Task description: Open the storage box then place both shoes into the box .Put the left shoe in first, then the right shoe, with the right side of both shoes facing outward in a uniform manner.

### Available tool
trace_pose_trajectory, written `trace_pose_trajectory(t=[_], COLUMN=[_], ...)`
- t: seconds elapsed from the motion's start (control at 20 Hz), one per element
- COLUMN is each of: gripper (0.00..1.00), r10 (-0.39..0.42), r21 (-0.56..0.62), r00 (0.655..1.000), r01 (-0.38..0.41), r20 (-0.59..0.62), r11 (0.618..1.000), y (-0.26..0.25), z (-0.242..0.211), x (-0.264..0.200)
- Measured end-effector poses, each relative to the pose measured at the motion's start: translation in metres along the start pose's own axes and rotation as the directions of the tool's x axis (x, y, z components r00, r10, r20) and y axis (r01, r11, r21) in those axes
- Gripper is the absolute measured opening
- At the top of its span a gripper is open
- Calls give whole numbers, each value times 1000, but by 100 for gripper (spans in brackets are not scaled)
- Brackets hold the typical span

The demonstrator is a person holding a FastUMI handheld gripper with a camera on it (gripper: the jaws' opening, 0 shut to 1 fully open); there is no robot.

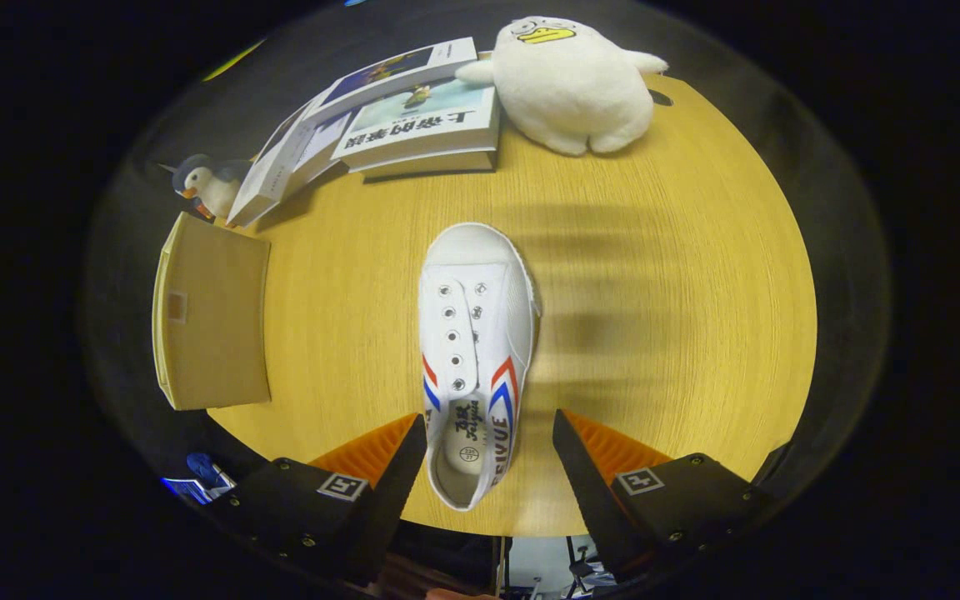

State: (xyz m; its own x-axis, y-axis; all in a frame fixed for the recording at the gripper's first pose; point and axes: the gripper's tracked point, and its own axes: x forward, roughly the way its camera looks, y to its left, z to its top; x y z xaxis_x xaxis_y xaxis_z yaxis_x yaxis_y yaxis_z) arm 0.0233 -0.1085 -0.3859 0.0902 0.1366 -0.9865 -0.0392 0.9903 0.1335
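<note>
A white canvas shoe [473, 350] with red and blue stripes lies on the wooden table [680, 317], toe pointing away from me. Its heel end sits between my fingers, closer to the left finger. My gripper [488, 429] is open above it, and a gap shows between the right finger and the shoe. The tan storage box [212, 312] stands at the table's left edge with its lid shut.
A stack of books [380, 108] lies at the far side of the table. A white plush duck [572, 79] sits to their right. A small penguin toy [201, 183] stands by the books, beyond the box.
</note>
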Motion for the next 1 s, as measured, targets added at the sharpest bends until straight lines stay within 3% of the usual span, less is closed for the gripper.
trace_pose_trajectory(t=[0.3,0.4,0.45,0.55,0.6,0.7,1.0], gripper=[90,80,75,35,35,3,3], r10=[-42,-61,10,-9,-24,-59,64], r21=[-21,-47,-28,-32,-5,3,24], r00=[999,997,999,999,999,997,996], r01=[42,59,-11,7,24,60,-63], r20=[-29,-42,-36,-50,-49,-43,-69], r11=[999,997,1000,999,1000,998,998], y=[-14,-16,-3,-7,-11,-14,30], z=[2,1,4,8,5,5,0], x=[33,44,46,29,41,36,7])
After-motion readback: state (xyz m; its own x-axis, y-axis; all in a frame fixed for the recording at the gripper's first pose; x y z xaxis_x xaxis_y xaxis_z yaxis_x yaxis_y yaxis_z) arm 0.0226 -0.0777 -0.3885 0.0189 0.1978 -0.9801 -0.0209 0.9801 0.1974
